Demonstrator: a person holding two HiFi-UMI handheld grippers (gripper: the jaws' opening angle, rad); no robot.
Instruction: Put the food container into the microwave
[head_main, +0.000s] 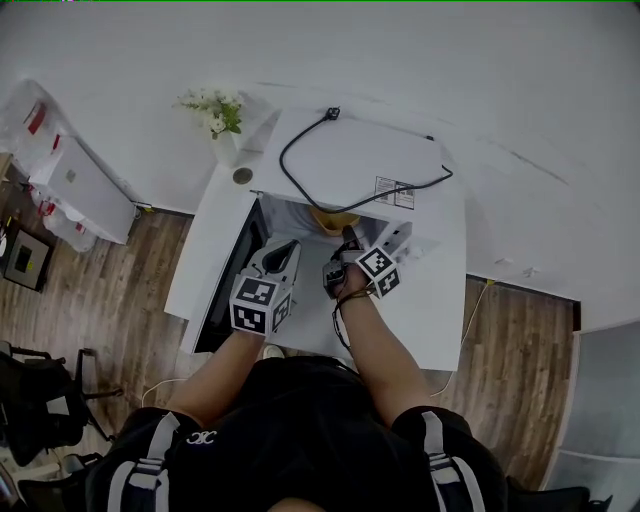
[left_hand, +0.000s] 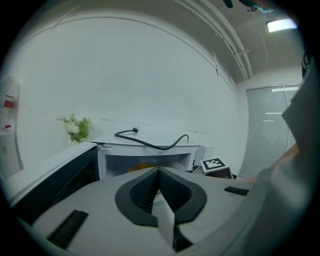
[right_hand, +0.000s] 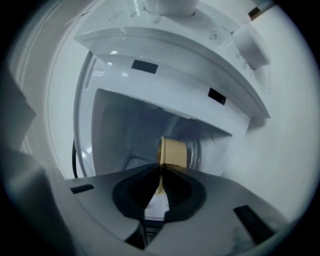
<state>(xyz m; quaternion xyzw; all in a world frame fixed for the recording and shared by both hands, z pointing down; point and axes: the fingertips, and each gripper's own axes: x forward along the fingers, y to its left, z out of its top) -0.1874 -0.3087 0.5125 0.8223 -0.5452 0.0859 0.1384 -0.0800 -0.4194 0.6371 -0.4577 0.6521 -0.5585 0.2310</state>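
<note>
- label (head_main: 395, 192) on microwave (head_main: 350, 155), right of centre: print too small to read.
- right gripper (right_hand: 161, 170) clamped on food container (right_hand: 175, 152) rim.
- left gripper (left_hand: 159, 172): its two halves together, empty.

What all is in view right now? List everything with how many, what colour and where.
microwave: one, white, on the table, its dark door swung open to the left
power cord: one, black, lying loose on the microwave's top
food container: one, tan, at the microwave's opening
flowers: one bunch, white and green, in a vase at the table's back left
table: one, white, under the microwave
floor: brown wood, around the table
left gripper: one, grey, jaws together and empty, near the open door
right gripper: one, grey, jaws shut on the food container's rim
</note>
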